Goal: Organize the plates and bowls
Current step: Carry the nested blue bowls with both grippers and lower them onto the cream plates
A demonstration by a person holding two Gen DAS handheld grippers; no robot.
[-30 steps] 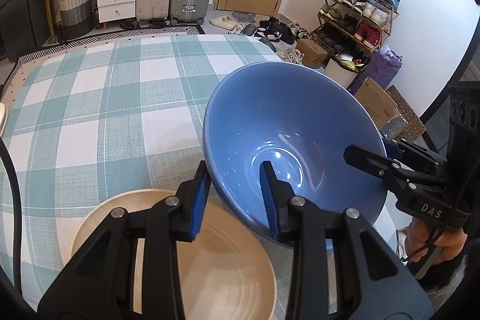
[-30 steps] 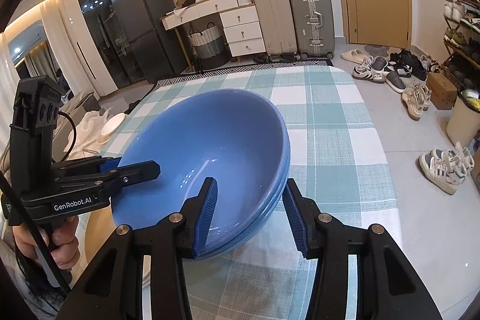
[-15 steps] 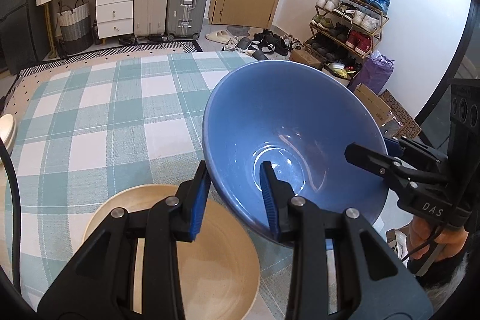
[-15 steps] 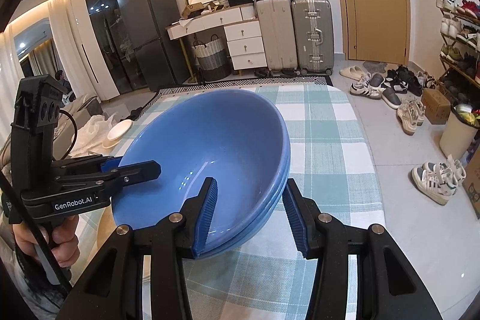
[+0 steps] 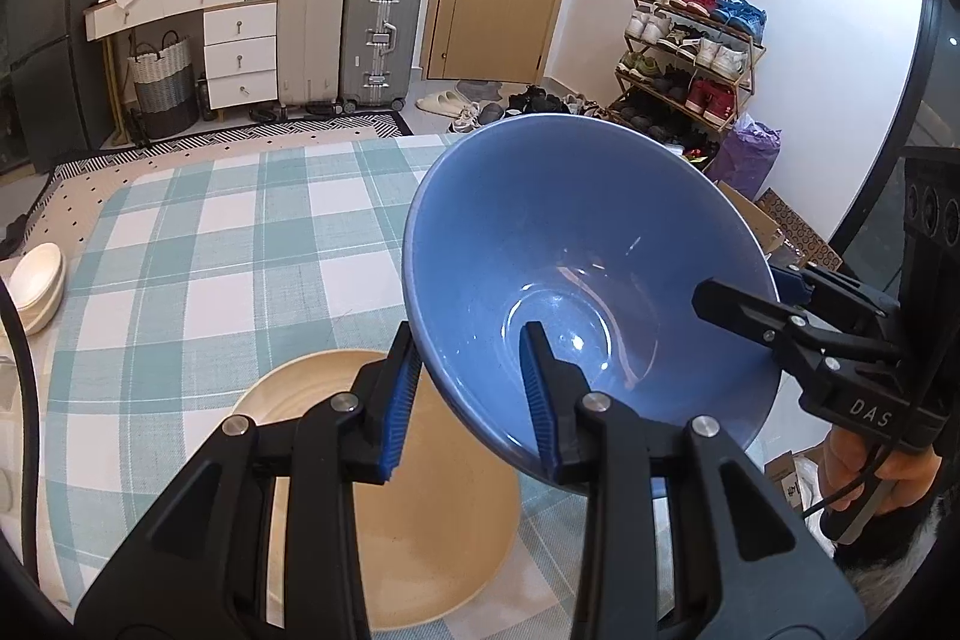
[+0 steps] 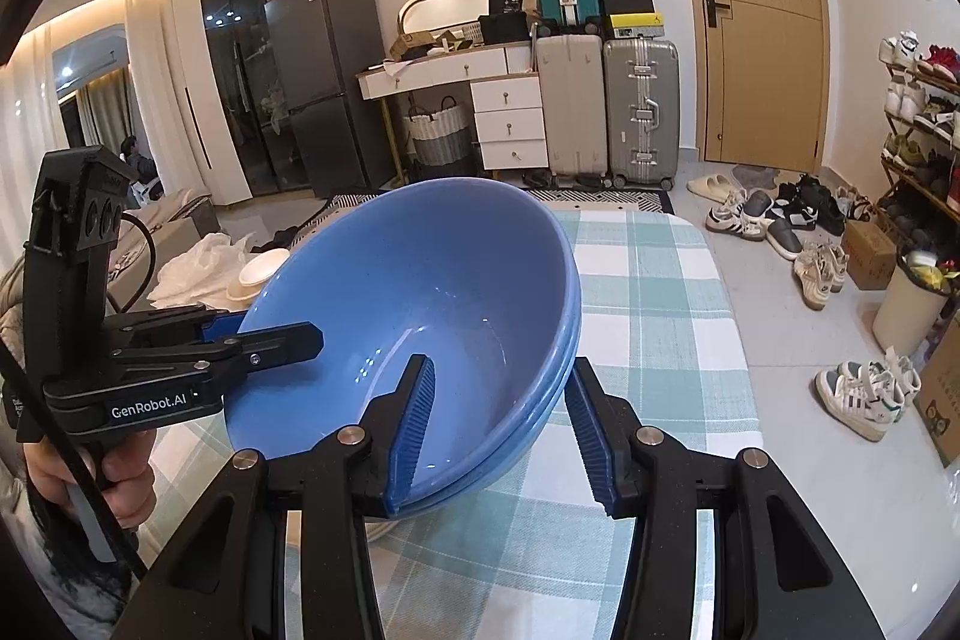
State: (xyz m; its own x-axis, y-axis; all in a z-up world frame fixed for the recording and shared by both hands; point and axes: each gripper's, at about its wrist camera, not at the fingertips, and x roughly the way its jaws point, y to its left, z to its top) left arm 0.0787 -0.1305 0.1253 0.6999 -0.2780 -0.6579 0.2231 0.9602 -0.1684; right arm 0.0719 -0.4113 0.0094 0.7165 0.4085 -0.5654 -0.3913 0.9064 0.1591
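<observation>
Two stacked blue bowls (image 5: 576,256) are held in the air above the checked table (image 5: 240,244), one gripper on each side of the rim. My left gripper (image 5: 468,394) is shut on the near rim, one finger inside and one outside. My right gripper (image 6: 495,424) is shut on the opposite rim of the blue bowls (image 6: 420,292). A beige plate (image 5: 414,508) lies on the table below the bowls. The other gripper shows in each wrist view, clamped on the far rim.
Small white bowls (image 5: 36,280) sit at the table's left edge, also seen in the right wrist view (image 6: 261,271). The table's right edge (image 6: 726,316) drops to a floor with shoes. Suitcases and a drawer unit stand beyond the far end.
Both grippers have lifted the blue bowls higher above the table. More of the room shows and the beige plate lies lower in the left wrist view.
</observation>
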